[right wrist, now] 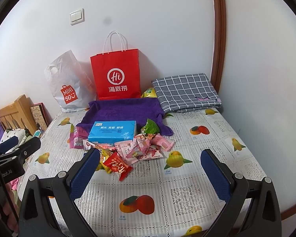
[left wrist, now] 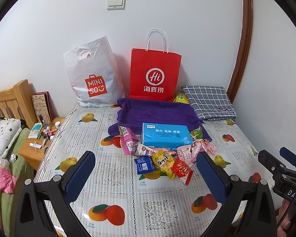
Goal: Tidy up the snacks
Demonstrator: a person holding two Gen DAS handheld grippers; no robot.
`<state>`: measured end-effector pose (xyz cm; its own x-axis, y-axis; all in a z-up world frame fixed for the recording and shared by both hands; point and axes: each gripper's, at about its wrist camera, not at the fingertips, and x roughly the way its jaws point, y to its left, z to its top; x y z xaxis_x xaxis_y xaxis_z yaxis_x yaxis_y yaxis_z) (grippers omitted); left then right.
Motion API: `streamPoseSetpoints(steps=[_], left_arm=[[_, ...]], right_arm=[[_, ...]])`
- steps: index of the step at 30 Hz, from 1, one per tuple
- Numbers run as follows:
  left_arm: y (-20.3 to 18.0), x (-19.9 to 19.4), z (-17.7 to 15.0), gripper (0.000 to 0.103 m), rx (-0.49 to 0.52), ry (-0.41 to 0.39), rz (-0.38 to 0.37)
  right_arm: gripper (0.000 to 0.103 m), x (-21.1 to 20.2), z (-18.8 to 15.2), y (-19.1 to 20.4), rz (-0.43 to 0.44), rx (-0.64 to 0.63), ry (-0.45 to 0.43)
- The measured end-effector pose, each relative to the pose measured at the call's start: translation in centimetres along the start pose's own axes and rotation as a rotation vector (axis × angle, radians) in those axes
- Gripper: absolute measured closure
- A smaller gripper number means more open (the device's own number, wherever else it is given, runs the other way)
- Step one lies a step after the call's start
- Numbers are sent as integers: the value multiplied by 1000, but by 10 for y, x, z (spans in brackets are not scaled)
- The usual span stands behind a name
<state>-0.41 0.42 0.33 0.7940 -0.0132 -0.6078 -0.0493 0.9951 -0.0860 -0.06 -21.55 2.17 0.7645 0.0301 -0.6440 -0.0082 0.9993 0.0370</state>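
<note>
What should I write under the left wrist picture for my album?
Open left gripper hovering before a snack pile, blue tissue pack and purple towel.

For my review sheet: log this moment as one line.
left gripper: open, empty | right gripper: open, empty | pile of small wrapped snacks: untouched on table | blue tissue pack: at purple cloth tray front edge

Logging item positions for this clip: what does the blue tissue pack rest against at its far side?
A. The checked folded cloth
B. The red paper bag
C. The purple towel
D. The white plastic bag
C: the blue tissue pack sits at the front edge of the purple towel, while the red paper bag, white plastic bag and checked folded cloth stand farther back, apart from it.
</note>
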Motion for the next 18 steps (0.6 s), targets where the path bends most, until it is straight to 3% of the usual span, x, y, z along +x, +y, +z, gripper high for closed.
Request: streamPoseSetpoints(steps=[18], left_arm=[[0,0,-1,0,2,-2,-3]], right_arm=[[2,-3,0,0,4,13,-4]])
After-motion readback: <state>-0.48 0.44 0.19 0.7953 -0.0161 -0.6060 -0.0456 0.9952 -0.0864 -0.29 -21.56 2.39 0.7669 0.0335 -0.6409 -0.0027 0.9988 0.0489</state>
